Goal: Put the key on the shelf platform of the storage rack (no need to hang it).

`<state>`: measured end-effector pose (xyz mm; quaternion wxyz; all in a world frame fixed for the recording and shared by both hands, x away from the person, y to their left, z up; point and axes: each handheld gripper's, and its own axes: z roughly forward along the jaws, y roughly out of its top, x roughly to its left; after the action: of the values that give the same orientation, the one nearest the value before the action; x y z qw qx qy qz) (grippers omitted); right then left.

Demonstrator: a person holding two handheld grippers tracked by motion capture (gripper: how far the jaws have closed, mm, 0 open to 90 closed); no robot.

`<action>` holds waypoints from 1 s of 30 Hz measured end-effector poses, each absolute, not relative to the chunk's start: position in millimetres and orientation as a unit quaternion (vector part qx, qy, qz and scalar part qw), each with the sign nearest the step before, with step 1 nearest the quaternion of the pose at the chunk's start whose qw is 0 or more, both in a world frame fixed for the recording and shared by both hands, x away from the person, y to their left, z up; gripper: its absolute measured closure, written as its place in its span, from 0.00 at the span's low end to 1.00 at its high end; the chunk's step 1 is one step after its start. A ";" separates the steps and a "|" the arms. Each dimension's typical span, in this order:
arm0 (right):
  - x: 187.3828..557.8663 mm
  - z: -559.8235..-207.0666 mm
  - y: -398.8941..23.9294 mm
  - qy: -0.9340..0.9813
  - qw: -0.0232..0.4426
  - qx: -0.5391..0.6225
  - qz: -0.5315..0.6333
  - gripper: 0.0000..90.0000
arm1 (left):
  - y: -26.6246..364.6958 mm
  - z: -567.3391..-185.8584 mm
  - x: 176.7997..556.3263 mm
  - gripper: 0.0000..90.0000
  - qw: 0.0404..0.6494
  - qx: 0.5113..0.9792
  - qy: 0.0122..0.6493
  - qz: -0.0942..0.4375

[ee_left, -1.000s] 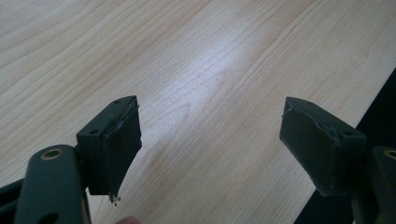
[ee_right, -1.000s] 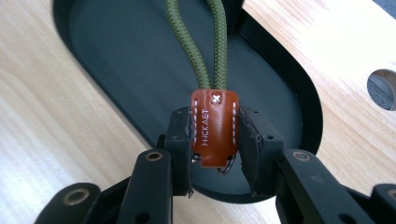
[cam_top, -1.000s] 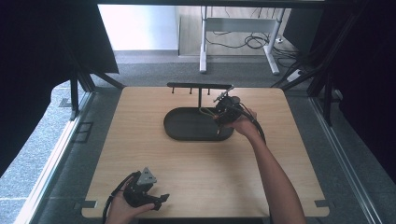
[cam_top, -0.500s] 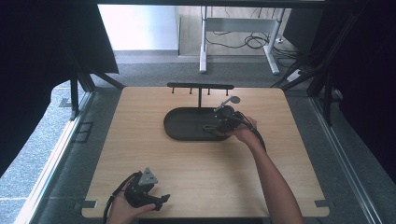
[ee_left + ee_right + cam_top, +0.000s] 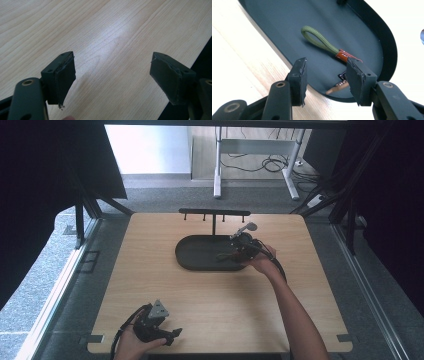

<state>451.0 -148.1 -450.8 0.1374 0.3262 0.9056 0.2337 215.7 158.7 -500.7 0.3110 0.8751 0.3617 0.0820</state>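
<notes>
Right tongs (image 5: 325,75) just opening over key strap (image 5: 322,42) lying in dark tray (image 5: 372,32), nothing gripped; left tongs (image 5: 112,75) agape above tabletop (image 5: 107,37).

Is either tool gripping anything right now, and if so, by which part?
Nothing is held. The right tool has just been opening; its pads stand apart over the keychain lying in the black tray. The left tool is open above the table.

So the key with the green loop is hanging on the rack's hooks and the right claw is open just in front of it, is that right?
Not quite. The key with the green loop lies flat in the dark oval tray, not on the hooks, as the right gripper view shows. The right claw is open just in front of it, having just been opening.
</notes>
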 end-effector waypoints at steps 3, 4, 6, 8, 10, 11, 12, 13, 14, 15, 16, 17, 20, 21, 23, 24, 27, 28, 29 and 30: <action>445.1 -444.9 -150.1 0.905 0.138 0.323 0.241 0.58 | 158.4 -500.7 215.6 0.24 0.311 0.875 0.361 0.082; 442.7 -442.8 -151.1 0.904 0.139 0.321 0.244 0.57 | 158.0 -500.7 215.6 0.23 0.311 0.875 0.361 0.082; 437.3 -438.6 -154.1 0.904 0.140 0.320 0.249 0.57 | 157.8 -500.7 215.6 0.24 0.310 0.876 0.360 0.082; 434.3 -436.6 -156.2 0.904 0.139 0.317 0.250 0.57 | 157.3 -501.2 215.5 0.24 0.312 0.876 0.359 0.081; 423.2 -431.1 -163.8 0.901 0.136 0.320 0.260 0.57 | 156.4 -501.4 215.4 0.24 0.311 0.877 0.358 0.082; 418.9 -429.8 -166.5 0.900 0.136 0.320 0.264 0.57 | 156.4 -501.4 215.4 0.23 0.311 0.877 0.358 0.082; 418.9 -429.8 -166.5 0.900 0.136 0.320 0.264 0.57 | 156.0 -501.2 215.3 0.23 0.310 0.877 0.358 0.082; 409.7 -428.0 -172.5 0.898 0.135 0.317 0.272 0.56 | 155.6 -501.1 215.1 0.23 0.310 0.877 0.359 0.081; 409.7 -428.0 -172.5 0.898 0.135 0.317 0.272 0.56 | 155.4 -501.3 215.1 0.23 0.310 0.877 0.358 0.082; 406.8 -427.5 -174.5 0.898 0.134 0.317 0.274 0.56 | 155.1 -501.2 214.9 0.24 0.310 0.877 0.358 0.083; 402.1 -427.0 -178.0 0.898 0.133 0.316 0.277 0.56 | 154.9 -501.2 214.8 0.24 0.310 0.877 0.358 0.083; 399.3 -426.9 -180.2 0.897 0.132 0.314 0.281 0.56 | 154.7 -501.0 214.7 0.23 0.310 0.877 0.358 0.083; 383.4 -428.9 -191.2 0.894 0.128 0.313 0.293 0.55 | 154.2 -501.0 214.5 0.24 0.311 0.876 0.358 0.083; 383.4 -428.9 -191.2 0.894 0.128 0.313 0.293 0.55 | 154.1 -501.1 214.5 0.24 0.311 0.876 0.359 0.083; 375.9 -432.3 -196.5 0.892 0.125 0.315 0.300 0.54 | 154.1 -501.8 215.0 0.24 0.310 0.877 0.358 0.082; 372.3 -434.4 -199.0 0.892 0.126 0.314 0.300 0.54 | 153.9 -502.3 215.1 0.24 0.308 0.877 0.359 0.082; 358.3 -444.1 -211.0 0.887 0.122 0.322 0.308 0.54 | 153.6 -503.6 215.4 0.23 0.308 0.877 0.359 0.082; 358.3 -444.1 -211.0 0.887 0.122 0.322 0.308 0.54 | 153.6 -503.6 215.2 0.23 0.308 0.876 0.361 0.082; 350.7 -450.5 -217.4 0.883 0.121 0.328 0.312 0.53 | 154.0 -503.4 215.4 0.24 0.308 0.876 0.362 0.082; 350.7 -450.5 -217.4 0.883 0.121 0.328 0.312 0.53 | 154.6 -503.4 215.5 0.24 0.308 0.875 0.363 0.083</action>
<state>350.7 -217.4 -450.5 0.1215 0.3279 0.8834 0.3120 215.5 154.6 -503.4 0.3083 0.8754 0.3631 0.0828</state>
